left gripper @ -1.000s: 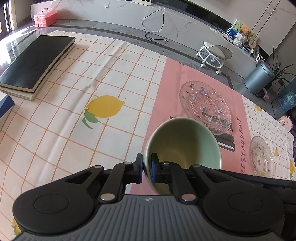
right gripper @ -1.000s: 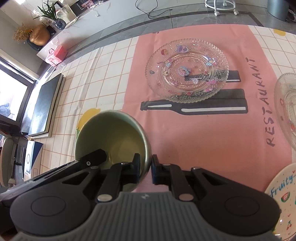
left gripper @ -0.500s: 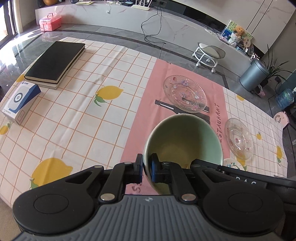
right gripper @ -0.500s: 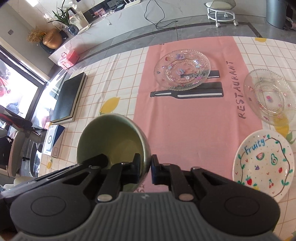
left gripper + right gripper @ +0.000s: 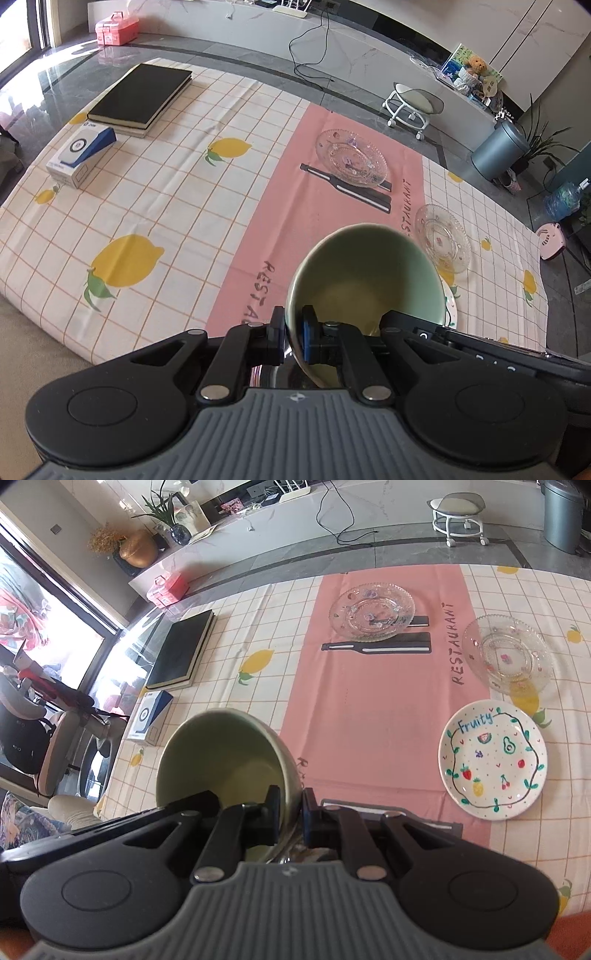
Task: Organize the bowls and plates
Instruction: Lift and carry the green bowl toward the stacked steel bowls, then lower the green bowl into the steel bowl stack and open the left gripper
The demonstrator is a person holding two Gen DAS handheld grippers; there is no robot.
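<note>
A pale green bowl [image 5: 364, 280] is held in the air between both grippers, high above the table. My left gripper [image 5: 293, 338] is shut on its left rim. My right gripper [image 5: 291, 812] is shut on its right rim; the bowl shows in the right wrist view [image 5: 221, 760]. On the tablecloth lie a large glass plate [image 5: 371, 611], a smaller glass plate [image 5: 506, 653] and a white "Fruity" plate [image 5: 491, 760]. The glass plates also show in the left wrist view [image 5: 351, 157] [image 5: 443, 236]. Something shiny below the bowl is mostly hidden.
A black book [image 5: 142, 94] and a blue-white box [image 5: 79, 155] lie at the table's left end. The pink runner [image 5: 376, 686] crosses the lemon-print cloth. A stool [image 5: 410, 105] and a grey bin [image 5: 500, 149] stand on the floor beyond.
Both grippers have risen and pulled back with the bowl, so the table looks farther and more of it shows. Their hold on the bowl is unchanged.
</note>
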